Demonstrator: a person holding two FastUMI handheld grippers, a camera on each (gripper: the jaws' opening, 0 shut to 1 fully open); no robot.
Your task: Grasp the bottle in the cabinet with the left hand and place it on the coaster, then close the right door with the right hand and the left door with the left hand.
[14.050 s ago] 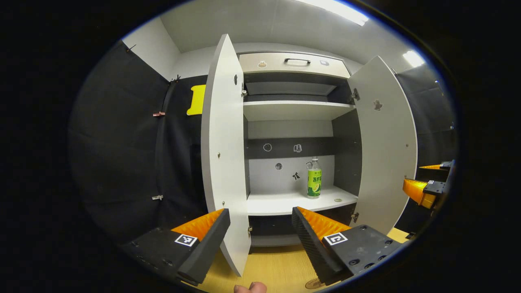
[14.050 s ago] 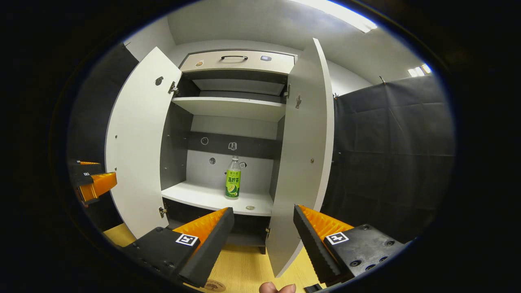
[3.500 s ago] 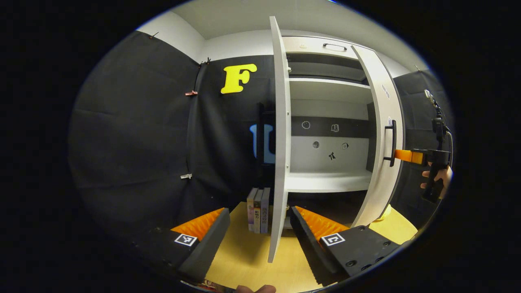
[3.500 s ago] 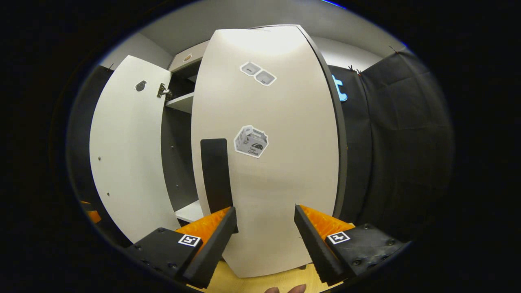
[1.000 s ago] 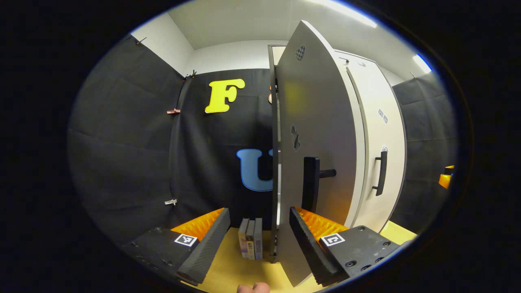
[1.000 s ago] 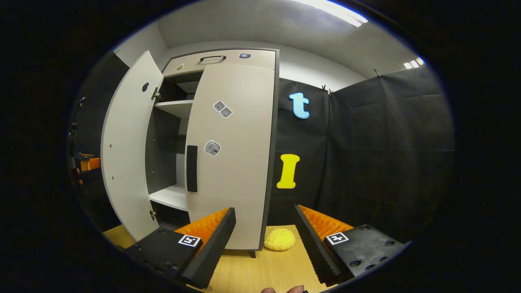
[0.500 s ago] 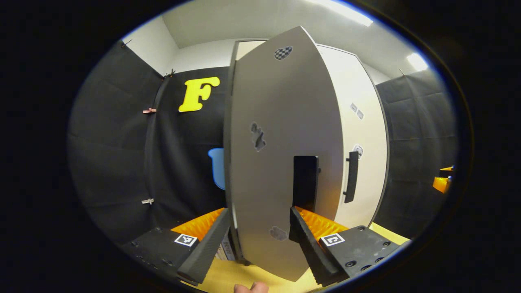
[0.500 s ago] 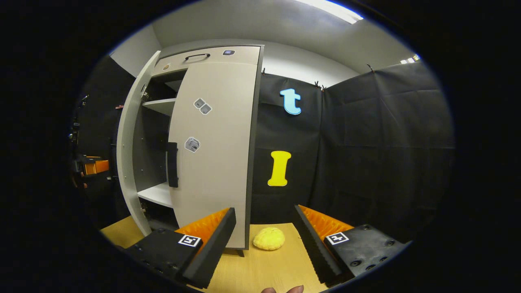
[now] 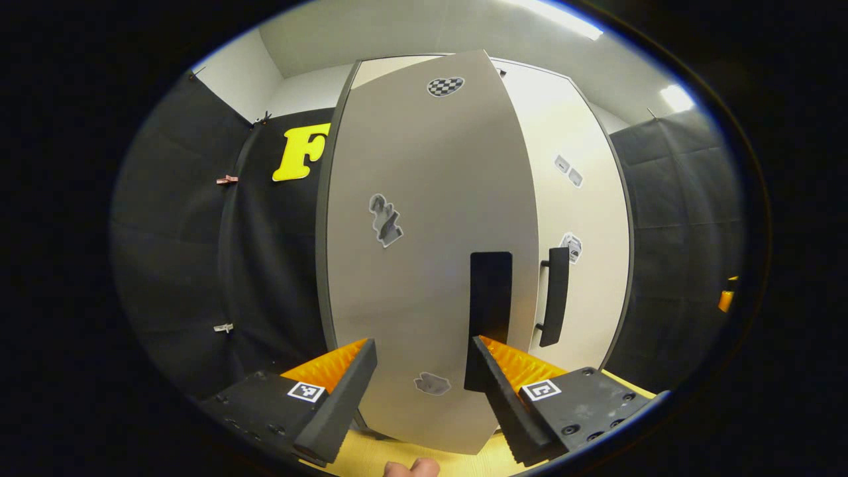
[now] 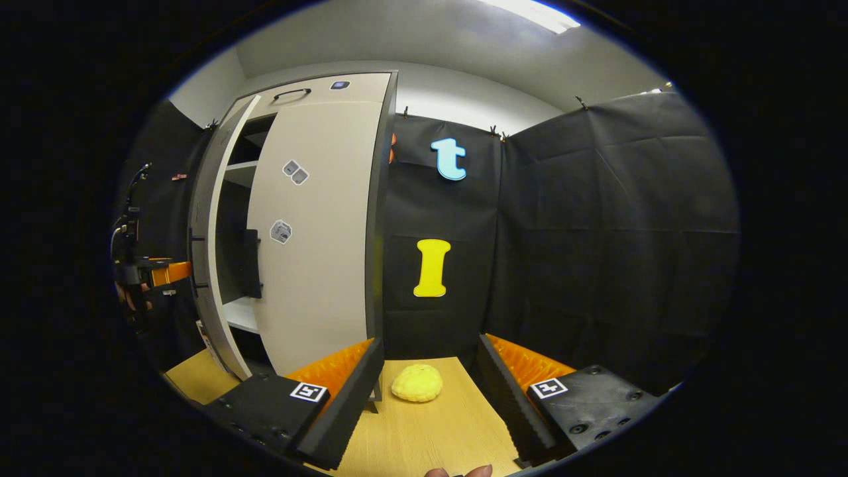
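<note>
While the left door [image 9: 424, 265] sits partly ajar, we have the left gripper [image 9: 421, 391] right up against its outer face, fingers spread wide with nothing between them; the door's dark handle [image 9: 489, 311] is just above the right finger [image 9: 510, 391]. In the left gripper view the right door [image 9: 583, 218] lies flush to the cabinet just right of the left one, its own handle [image 9: 553, 298] beside the gap. In the right gripper view the left door [image 10: 212, 232] is angled out from the cabinet front, a strip of shelf [image 10: 242, 315] visible between it and the shut right door [image 10: 318, 232]. At far left there we see the left gripper [image 10: 162, 271] with a hand [image 10: 129, 295] on it, near the left door's outer side. The right gripper [image 10: 427, 397] is released too, jaws wide apart, hovering over the wooden table [image 10: 437, 430], well clear of the cabinet. A yellow lumpy object [image 10: 416, 383] sits on the table near the right door's bottom corner. We can't see the bottle or coaster, so we can't tell where they are.
</note>
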